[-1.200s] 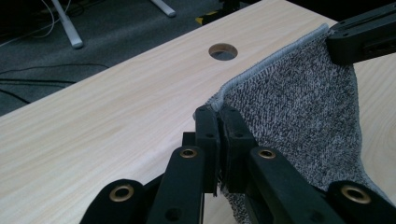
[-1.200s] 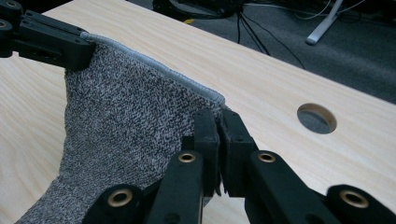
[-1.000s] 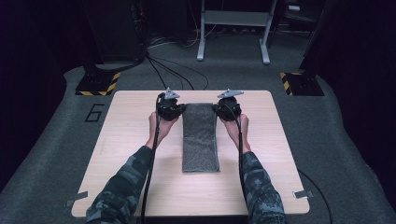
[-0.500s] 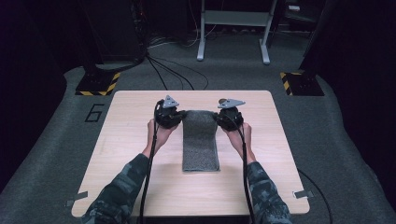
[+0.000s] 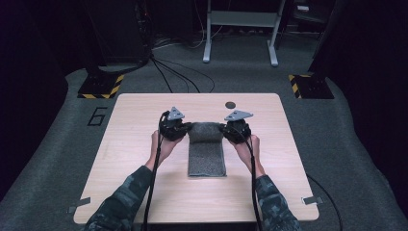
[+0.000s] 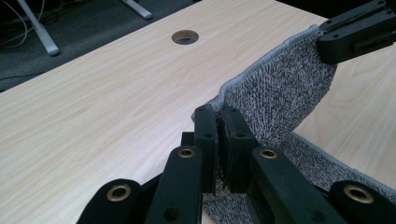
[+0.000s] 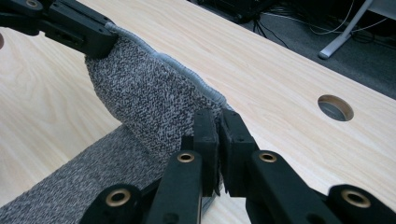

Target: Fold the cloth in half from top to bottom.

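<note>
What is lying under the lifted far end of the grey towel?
Under the raised end of the grey towel, held by the left gripper and right gripper, lies its own lower part on the table. The tabletop beneath is covered.

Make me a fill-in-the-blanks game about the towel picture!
1. The grey towel lies on a ___ table.
2. The left gripper and right gripper each pinch one ___ of the towel.
3. The towel's far end is ___ off the table.

Missing words: wooden; corner; lifted
</note>
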Motion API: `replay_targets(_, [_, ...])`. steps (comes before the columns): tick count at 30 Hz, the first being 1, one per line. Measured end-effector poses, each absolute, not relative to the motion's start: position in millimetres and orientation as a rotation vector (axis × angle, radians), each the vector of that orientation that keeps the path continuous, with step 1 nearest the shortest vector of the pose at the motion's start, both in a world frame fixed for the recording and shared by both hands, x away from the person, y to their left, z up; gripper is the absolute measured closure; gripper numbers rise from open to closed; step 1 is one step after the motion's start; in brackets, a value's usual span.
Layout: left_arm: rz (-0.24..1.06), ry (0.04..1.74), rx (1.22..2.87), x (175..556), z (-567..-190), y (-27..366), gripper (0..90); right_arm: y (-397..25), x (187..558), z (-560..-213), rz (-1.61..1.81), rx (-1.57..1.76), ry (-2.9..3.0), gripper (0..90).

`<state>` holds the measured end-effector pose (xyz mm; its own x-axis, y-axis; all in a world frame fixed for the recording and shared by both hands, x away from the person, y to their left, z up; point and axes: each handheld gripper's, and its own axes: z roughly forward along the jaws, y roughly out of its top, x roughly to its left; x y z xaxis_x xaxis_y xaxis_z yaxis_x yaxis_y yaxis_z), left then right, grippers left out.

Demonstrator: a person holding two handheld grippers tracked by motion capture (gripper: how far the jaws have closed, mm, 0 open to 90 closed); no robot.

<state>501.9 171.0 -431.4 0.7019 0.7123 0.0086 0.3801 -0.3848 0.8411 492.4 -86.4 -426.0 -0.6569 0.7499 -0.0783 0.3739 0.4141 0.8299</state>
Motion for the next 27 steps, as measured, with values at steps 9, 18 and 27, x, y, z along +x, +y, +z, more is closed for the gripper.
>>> replay_targets(9, [0.438,0.830,2.015,491,-442,172,85.2,-87,478,-437,1.152,0.944,2.251,85.8])
replay_targets(18, [0.399,0.824,2.024,475,-458,175,85.1,-89,464,-450,1.164,0.955,2.270,85.8])
replay_targets(27, [0.355,0.806,2.046,460,-466,176,84.3,-93,450,-460,1.182,0.977,2.280,85.7])
